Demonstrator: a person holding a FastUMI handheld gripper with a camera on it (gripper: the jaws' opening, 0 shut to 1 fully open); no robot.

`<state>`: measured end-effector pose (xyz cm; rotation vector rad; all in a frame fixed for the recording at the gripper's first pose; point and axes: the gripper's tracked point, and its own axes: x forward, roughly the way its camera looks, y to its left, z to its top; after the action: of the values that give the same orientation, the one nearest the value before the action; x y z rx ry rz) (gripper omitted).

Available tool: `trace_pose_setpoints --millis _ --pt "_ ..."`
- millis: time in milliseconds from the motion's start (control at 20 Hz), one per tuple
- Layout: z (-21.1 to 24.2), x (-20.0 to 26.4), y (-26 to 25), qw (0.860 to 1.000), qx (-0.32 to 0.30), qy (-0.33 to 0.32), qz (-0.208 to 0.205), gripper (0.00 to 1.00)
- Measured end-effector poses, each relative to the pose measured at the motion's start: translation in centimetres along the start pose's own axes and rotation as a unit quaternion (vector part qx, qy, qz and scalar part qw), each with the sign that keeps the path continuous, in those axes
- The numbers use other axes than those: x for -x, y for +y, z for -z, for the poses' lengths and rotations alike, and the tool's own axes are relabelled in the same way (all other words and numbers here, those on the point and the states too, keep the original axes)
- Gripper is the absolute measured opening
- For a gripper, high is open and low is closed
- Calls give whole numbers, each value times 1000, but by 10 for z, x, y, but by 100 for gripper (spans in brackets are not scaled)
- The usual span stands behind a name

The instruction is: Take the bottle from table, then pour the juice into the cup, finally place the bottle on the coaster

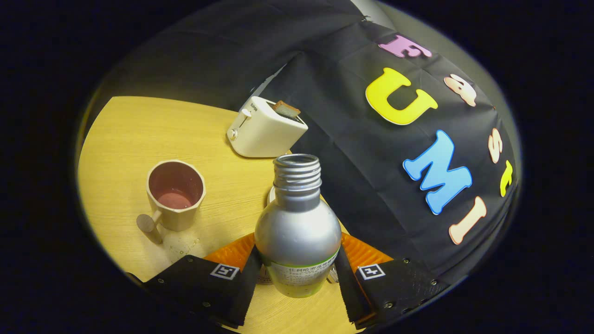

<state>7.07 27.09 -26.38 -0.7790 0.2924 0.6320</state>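
A silver metal bottle (297, 227) with an open threaded neck and a green-edged label stands between my two black fingers, both pads pressed against its sides; my gripper (297, 273) is shut on it. The bottle is held roughly upright above the wooden table (125, 139). Left of it and a little beyond the fingers stands a beige mug (175, 195) with a reddish inside and some liquid at its bottom, its handle pointing toward me. An orange ridged coaster (366, 253) lies under and behind the bottle, showing on both sides of it.
A cream toaster (265, 127) with a slice of toast sticking out stands beyond the bottle at the table's far edge, against the black cloth wall. A few drops glisten on the wood near the mug's handle (185, 243).
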Motion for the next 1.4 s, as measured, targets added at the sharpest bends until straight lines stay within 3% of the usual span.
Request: trace_pose_setpoints --millis 450,600,850,1100,1400 --pt "-2 2 -4 986 -159 -33 -32 78" --pt "0 4 -3 974 -216 -40 -49 78" --pt "3 5 -26 947 -314 -58 -41 78" --pt "5 0 -43 929 -362 -68 -42 78" --pt "1 -3 -44 922 -373 -84 -57 78"
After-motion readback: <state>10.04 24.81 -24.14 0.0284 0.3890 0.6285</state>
